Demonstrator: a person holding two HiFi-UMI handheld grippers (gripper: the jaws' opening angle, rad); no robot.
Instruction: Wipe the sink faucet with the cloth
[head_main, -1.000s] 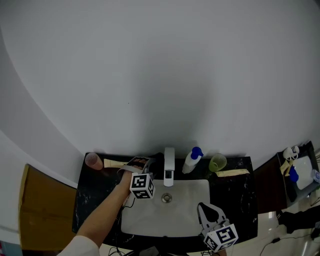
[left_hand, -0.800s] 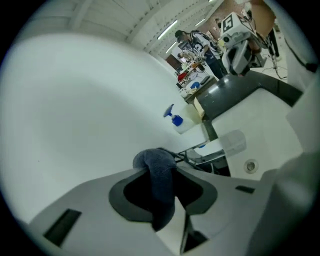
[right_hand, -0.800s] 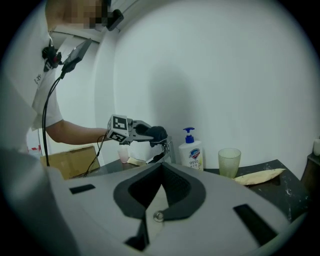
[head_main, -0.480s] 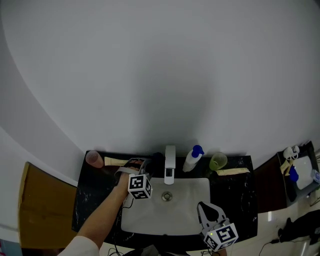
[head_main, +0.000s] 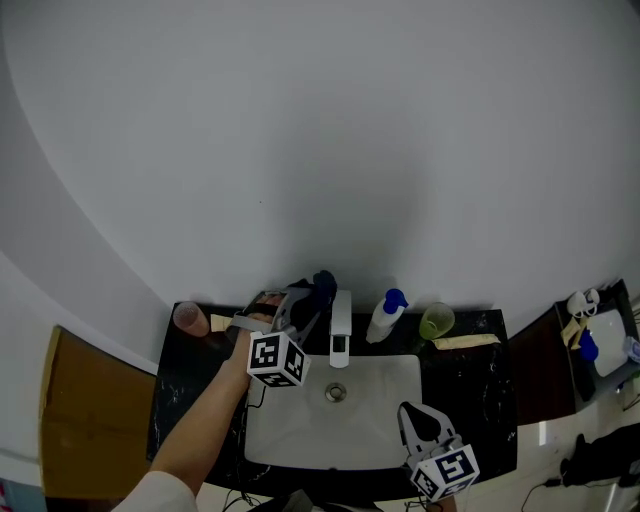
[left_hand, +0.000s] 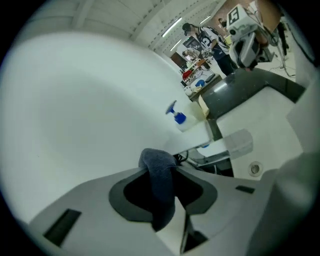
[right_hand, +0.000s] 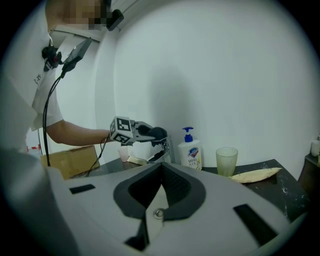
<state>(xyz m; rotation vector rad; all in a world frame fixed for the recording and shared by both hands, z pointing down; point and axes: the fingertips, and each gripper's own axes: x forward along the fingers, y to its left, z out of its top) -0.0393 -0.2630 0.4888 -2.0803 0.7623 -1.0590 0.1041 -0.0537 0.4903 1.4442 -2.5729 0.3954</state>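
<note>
though beside faucet (head_main: 340, 322) — cloth (left_hand: 160, 187) between left tongs (left_hand: 172, 162)

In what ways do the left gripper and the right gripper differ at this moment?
The left gripper is shut on a dark blue cloth; the right gripper is shut on nothing. The left gripper is beside the top of the faucet, at the back of the sink; the right gripper is at the sink's front edge. Both point toward the wall.

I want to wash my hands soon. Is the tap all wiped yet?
Not yet. Done: the cloth is picked up, pinched in the left gripper. Now: it is held right by the top of the faucet. Left: the wiping itself. The right gripper is shut and empty.
</note>
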